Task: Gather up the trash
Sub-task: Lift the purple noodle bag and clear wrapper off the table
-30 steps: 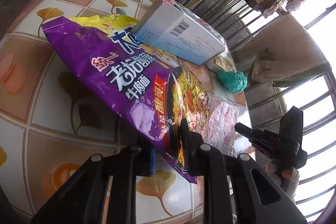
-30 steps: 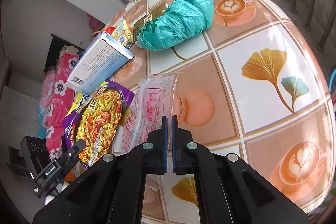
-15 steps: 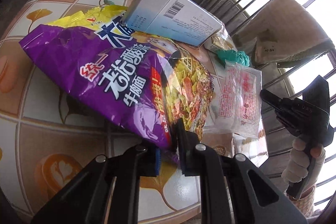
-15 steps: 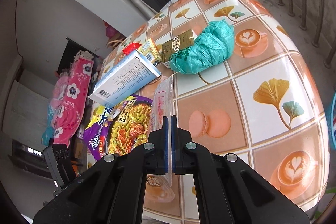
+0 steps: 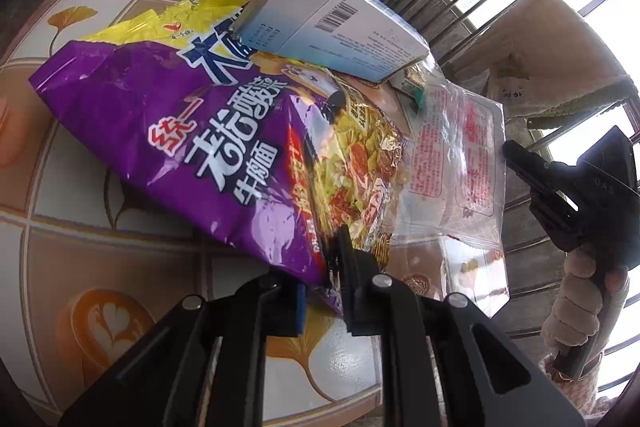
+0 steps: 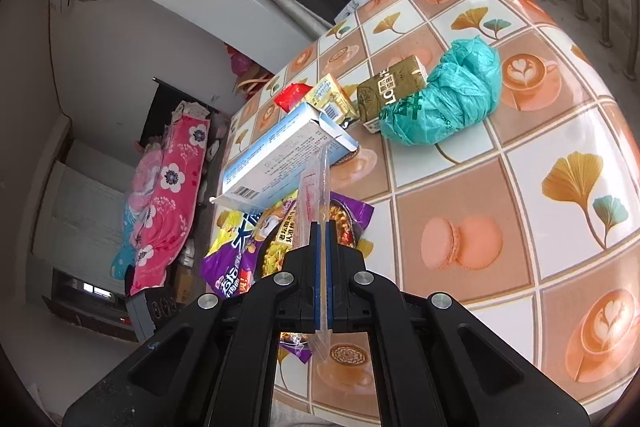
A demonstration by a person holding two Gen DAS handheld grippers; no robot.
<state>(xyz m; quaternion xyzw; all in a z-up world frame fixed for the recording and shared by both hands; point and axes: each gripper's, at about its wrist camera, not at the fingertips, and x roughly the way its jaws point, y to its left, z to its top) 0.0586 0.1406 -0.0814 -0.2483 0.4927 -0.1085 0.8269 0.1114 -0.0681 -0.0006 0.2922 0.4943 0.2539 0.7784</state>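
Observation:
My left gripper (image 5: 324, 267) is shut on the near corner of a purple noodle bag (image 5: 192, 139), lifting it off the table; the bag also shows in the right wrist view (image 6: 240, 263). A blue-white carton (image 5: 332, 39) rests on the bag's far end. My right gripper (image 6: 322, 231) is shut on a clear plastic wrapper with red print (image 6: 314, 183), held edge-on above the table. In the left wrist view the wrapper (image 5: 456, 167) hangs from the right gripper (image 5: 516, 155) beside the bag.
On the patterned tablecloth (image 6: 520, 187) lie a teal plastic bag (image 6: 448, 99), a gold drink carton (image 6: 392, 87), a yellow packet (image 6: 332, 95) and a red wrapper (image 6: 290, 95). Window bars (image 5: 568, 131) stand beyond the table. A pink floral blanket (image 6: 168, 187) lies below.
The right gripper has raised the clear wrapper off the table and turned it edge-on. The left gripper has lifted the purple bag's corner higher, still shut on it.

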